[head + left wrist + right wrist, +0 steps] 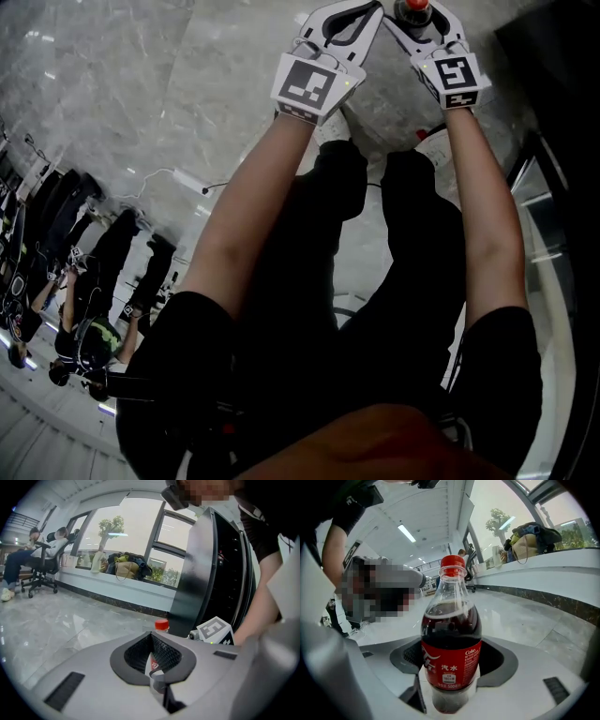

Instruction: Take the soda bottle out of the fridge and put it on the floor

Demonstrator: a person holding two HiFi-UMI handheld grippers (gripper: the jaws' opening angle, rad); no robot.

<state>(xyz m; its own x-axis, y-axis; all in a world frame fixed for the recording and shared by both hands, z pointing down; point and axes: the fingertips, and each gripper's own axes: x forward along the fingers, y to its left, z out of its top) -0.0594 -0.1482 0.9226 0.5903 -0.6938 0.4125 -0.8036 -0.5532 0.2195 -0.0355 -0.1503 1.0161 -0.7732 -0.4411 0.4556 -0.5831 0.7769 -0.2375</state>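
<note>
Left arm: bare below a black short sleeve, extended forward and down.
Left gripper: carried at the arm's end, marker cube turned upward. The jaws are brought together at the tips, and nothing is clasped between them.
Right arm: bare, likewise extended, set roughly parallel to the left.
Right gripper: carried just beside the left one. The jaws are closed on a bottle, which is held upright between the padded hollows.
</note>
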